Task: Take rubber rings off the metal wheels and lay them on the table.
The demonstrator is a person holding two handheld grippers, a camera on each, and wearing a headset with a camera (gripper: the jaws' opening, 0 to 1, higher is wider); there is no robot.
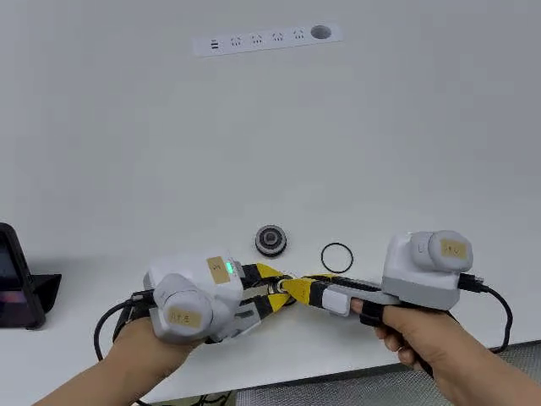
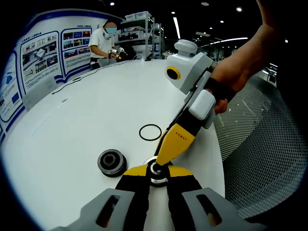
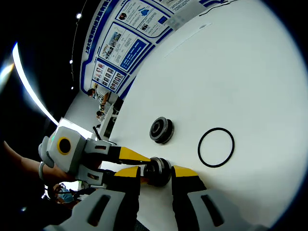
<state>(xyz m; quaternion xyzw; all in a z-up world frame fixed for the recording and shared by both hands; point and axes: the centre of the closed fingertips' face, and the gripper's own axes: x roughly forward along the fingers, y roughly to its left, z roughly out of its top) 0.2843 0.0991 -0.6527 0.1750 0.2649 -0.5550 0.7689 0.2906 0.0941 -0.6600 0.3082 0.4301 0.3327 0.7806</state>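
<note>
While my left claw (image 2: 157,174) clenches one metal wheel (image 2: 156,169) just above the worktop (image 1: 254,127), my right claw (image 3: 157,173) pinches the same wheel from the opposite side. Beyond them, a second wheel (image 1: 270,240) and a loose rubber ring (image 1: 337,257) lie near each other on the worktop.

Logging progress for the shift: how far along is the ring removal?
Done: one rubber ring lies flat on the table, beside a loose wheel. In hand: the left hand-held gripper and right hand-held gripper both clamp a second wheel. Left: strip its ring and lay it down.
</note>
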